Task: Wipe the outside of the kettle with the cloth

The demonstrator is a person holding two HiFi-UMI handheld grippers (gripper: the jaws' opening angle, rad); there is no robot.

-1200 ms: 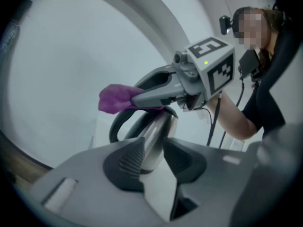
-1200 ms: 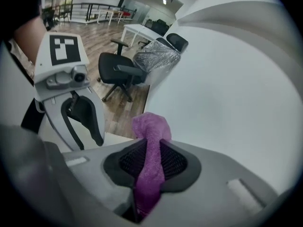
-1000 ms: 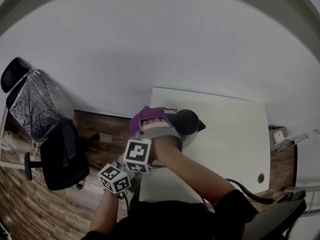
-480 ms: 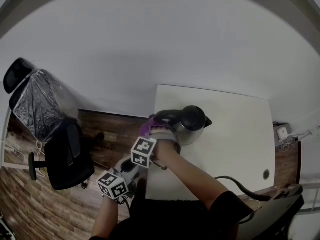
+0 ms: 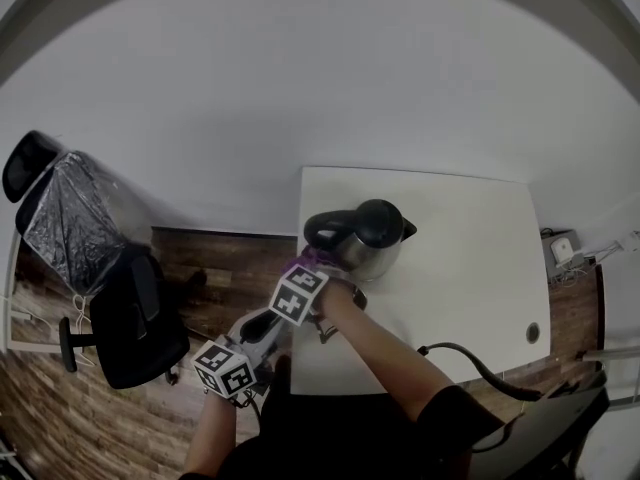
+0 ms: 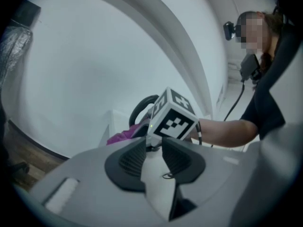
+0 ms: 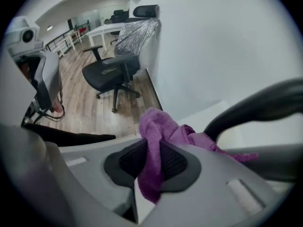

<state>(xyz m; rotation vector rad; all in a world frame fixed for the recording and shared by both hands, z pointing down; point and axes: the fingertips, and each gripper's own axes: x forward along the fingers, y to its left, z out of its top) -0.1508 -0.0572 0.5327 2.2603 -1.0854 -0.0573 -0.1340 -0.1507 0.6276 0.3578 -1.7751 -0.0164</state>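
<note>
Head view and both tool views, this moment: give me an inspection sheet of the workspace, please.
Surface: white table, holding only the kettle and a cable.
Job's things: kettle upright near the table's left edge; purple cloth by its handle.
Clutter: nothing seen.
Tools: right tool shut on the cloth; left tool open, nothing between its jaws, which have just been closing.
Cables: black cable at the table's near edge.
Surroundings: white wall, wood floor, black office chair, plastic-wrapped chair.

Kettle (image 7: 263,104) — cut off at the right edge.
</note>
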